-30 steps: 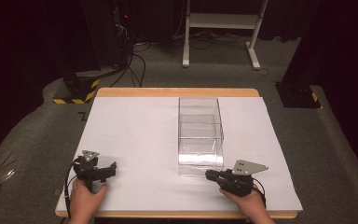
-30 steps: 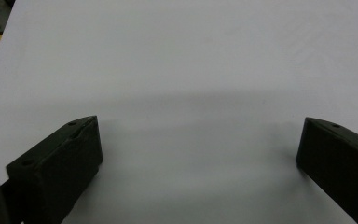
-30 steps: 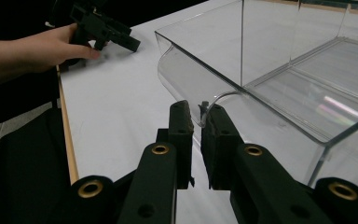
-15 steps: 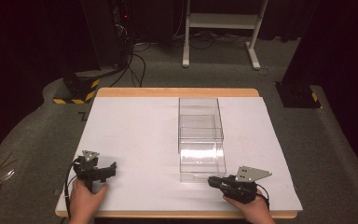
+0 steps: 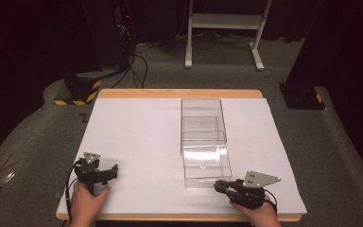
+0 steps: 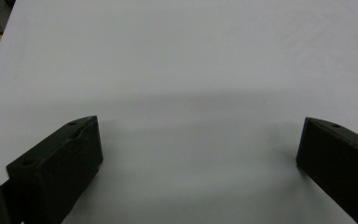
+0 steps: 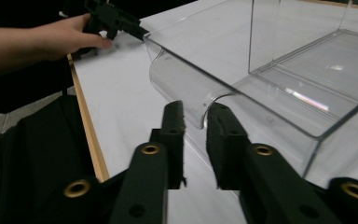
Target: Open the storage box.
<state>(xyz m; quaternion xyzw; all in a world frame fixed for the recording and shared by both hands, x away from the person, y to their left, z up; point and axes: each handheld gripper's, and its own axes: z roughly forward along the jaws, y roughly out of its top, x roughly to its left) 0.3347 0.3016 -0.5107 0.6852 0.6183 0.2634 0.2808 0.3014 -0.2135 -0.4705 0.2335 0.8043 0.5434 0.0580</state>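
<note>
Right gripper view: drawer lip just beyond parted fingers.

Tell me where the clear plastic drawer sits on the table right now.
In the high view, the clear plastic drawer sits right of centre on the white table, pulled partway out of its clear housing towards the person, with the right gripper at its near front edge.

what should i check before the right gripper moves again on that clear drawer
1. Right gripper jaws around the clear drawer front lip: ok; it has just been opening, lip sits between the jaws.
2. Pads pressing the lip: not ok, gaps show.
3. Drawer partly out of the clear box: ok.
4. Left gripper open, resting on the white table apart from the drawer: ok.
5. Drawer contents: cannot tell, looks empty.
</note>
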